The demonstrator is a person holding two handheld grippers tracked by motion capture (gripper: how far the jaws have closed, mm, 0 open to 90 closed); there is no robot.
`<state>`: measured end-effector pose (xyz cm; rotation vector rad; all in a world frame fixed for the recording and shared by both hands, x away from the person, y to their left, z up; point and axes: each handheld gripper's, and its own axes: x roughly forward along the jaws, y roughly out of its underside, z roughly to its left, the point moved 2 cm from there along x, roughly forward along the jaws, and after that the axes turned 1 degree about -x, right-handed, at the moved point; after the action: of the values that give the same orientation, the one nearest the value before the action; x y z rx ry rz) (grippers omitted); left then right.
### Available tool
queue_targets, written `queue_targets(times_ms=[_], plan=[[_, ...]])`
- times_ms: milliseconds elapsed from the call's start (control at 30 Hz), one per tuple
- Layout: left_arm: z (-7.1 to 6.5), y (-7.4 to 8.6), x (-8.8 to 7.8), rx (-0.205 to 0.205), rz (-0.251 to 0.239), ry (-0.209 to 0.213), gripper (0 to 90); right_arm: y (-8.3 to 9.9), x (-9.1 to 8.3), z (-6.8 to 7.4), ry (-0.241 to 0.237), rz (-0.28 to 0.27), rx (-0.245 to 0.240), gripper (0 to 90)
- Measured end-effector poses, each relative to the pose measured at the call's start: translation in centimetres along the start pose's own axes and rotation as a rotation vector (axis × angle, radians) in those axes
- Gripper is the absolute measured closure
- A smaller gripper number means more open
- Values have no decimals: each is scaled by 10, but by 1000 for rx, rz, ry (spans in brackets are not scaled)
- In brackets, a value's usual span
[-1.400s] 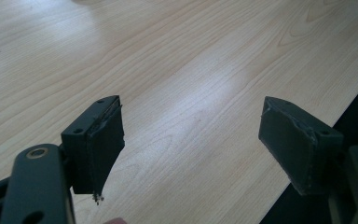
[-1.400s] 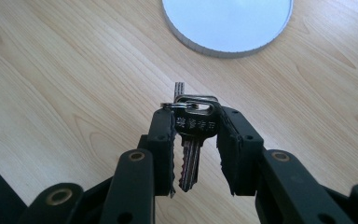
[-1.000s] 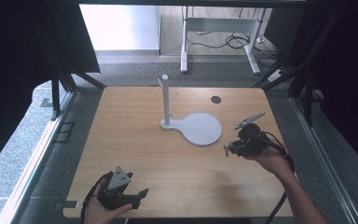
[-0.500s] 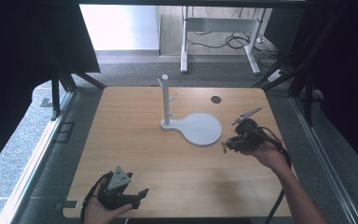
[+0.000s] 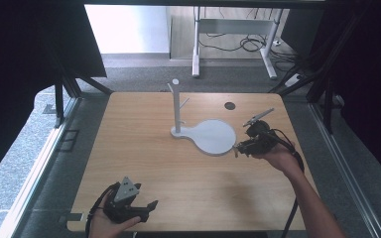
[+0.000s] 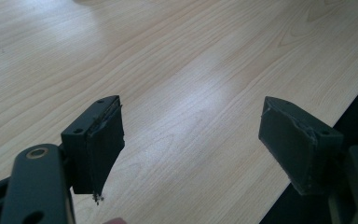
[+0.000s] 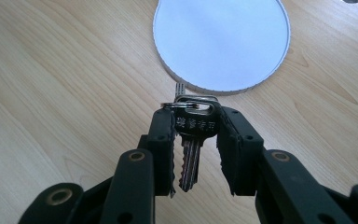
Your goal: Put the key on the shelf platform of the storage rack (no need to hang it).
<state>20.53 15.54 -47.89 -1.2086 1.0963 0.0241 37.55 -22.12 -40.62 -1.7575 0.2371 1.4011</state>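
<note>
My right gripper [image 7: 193, 116] is shut on a key [image 7: 190, 158] with a black head, its blade pointing back toward the camera and a metal ring at the front. Just ahead lies the round white base [image 7: 221, 42] of a stand. In the high view the right gripper [image 5: 243, 144] sits at the right edge of that base [image 5: 213, 136], from which a thin white post [image 5: 177, 104] with short pegs rises. My left gripper [image 5: 146, 208] rests near the table's front left edge, and in its own view the left gripper [image 6: 191, 135] is open over bare wood.
The wooden table [image 5: 144, 148] has a small dark round hole [image 5: 229, 105] at the back right. Black frame bars run along both sides, and a metal desk frame [image 5: 196, 44] stands on the floor beyond. The table's right edge [image 6: 354, 93] lies close to the left gripper.
My right gripper has carried the key a little to the left and away, up to the rim of the round base. The left gripper has stayed put.
</note>
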Motion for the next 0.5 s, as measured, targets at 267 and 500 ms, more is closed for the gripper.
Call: queue_targets(times_ms=[267,500], plan=[[1,0,0,-2,-2,-1,225,-7,7,-3,-4,4,-1,675],[1,0,-1,-6,-6,-2,225,-17,14,-4,-12,7,1,675]])
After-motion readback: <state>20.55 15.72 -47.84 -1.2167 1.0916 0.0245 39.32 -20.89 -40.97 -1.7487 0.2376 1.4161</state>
